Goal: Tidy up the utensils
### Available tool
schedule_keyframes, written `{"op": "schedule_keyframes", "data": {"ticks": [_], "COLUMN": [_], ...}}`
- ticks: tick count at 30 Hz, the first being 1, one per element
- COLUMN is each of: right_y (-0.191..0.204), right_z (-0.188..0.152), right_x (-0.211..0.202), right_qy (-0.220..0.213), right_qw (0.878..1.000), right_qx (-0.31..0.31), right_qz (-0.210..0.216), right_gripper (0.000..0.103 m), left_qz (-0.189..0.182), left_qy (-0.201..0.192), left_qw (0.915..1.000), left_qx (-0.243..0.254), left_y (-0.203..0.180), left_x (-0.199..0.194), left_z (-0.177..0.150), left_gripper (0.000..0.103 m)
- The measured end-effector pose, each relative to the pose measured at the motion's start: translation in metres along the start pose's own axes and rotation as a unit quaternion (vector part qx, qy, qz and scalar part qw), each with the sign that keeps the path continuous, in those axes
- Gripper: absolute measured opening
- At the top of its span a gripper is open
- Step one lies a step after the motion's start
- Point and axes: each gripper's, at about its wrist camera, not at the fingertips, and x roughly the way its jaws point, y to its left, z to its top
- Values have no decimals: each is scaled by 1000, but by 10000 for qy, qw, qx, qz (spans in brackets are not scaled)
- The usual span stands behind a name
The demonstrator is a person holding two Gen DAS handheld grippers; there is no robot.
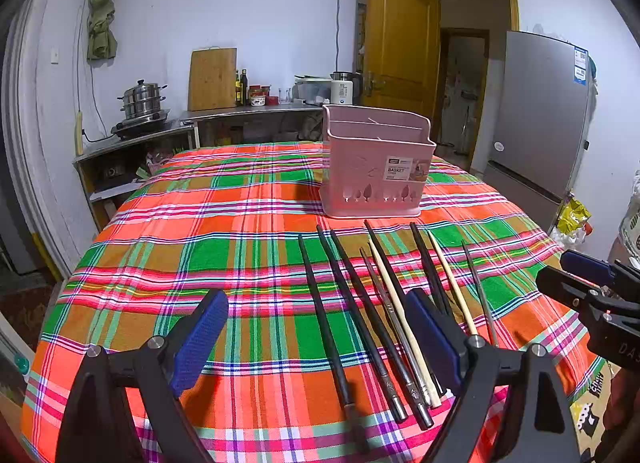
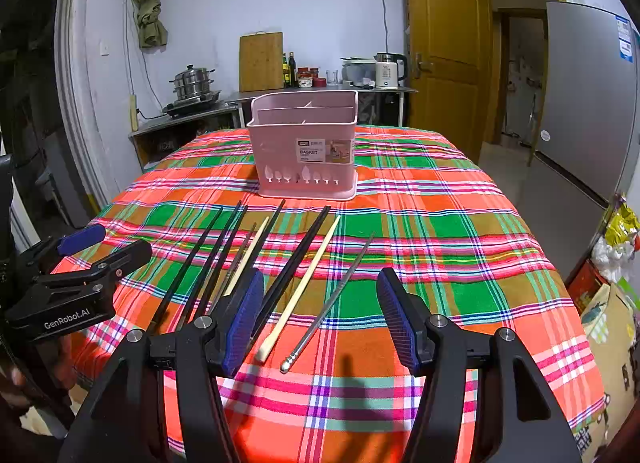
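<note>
Left claw (image 1: 316,343): jaws apart, hovering over the dark chopsticks (image 1: 340,327).
Right claw (image 2: 320,319): jaws apart, nothing held, above the pale chopstick (image 2: 298,291).
Chopsticks: fanned on the plaid surface (image 2: 440,231).
Pink basket (image 2: 304,145): upright behind them.

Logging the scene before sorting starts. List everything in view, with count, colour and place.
Utensil basket: one, pink, upright at the far middle of the table.
Black chopsticks: about six (some lie too close together to count), on the cloth in front of the basket.
Wooden chopsticks: two, pale, among the black ones.
Metal chopsticks: two, silver, one at the row's right end.
Tablecloth: one, orange, green and pink plaid, covering the table.
Cutting board: one, wooden, leaning on the back wall.
Steamer pot: one, steel, back left.
Kettle: one, white, on the counter.
Fridge: one, grey, right.
Left gripper: black with blue pads, open.
Right gripper: same colours, open.
</note>
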Motion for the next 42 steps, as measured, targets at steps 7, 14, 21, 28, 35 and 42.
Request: {"op": "schedule_keyframes", "data": {"ticks": [7, 14, 21, 28, 35, 42], "right_y": [1, 1, 1, 6, 7, 3], "right_z": [-1, -1, 6, 19, 37, 50], "right_x": [1, 7, 23, 53, 91, 130], "right_qy": [11, 80, 183, 375, 574, 906], "right_qw": [10000, 10000, 9998, 9991, 9979, 9952], "right_qx": [-3, -24, -42, -146, -132, -9], "right_qz": [0, 16, 86, 167, 254, 381], "right_gripper": [59, 59, 59, 59, 57, 32], "left_qz": [-7, -202, -203, -113, -117, -117], "left_qy": [6, 194, 537, 1080, 1690, 1788], "left_qw": [10000, 9996, 9983, 9940, 9843, 9828], "left_qx": [39, -6, 50, -156, -498, -454], "left_y": [-1, 3, 11, 27, 44, 45], "left_x": [0, 9, 38, 81, 125, 140], "left_z": [0, 1, 4, 13, 19, 30], "left_gripper": [90, 90, 90, 79, 72, 63]}}
